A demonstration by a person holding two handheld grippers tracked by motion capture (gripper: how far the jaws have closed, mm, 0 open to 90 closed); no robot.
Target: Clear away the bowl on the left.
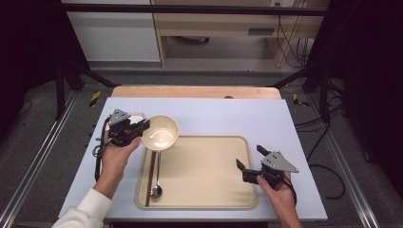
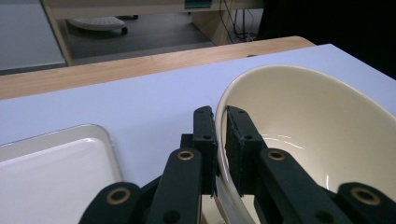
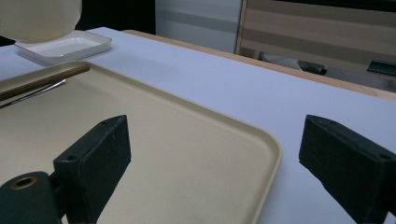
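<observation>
My left gripper (image 1: 144,126) is shut on the near rim of a cream bowl (image 1: 162,132), one jaw inside and one outside. In the left gripper view the jaws pinch the rim of the bowl (image 2: 317,126), which looks empty. It hangs over the far left corner of the beige tray (image 1: 204,166) and appears lifted, as the bowl (image 3: 42,18) also shows in the right gripper view. My right gripper (image 1: 250,157) stands open at the tray's right edge (image 3: 273,149), with nothing between its jaws.
A pair of brown chopsticks (image 1: 150,178) and a metal spoon (image 1: 156,189) lie along the tray's left side. A small white rectangular dish (image 2: 56,172) sits on the pale blue table top (image 1: 228,116), left of the bowl.
</observation>
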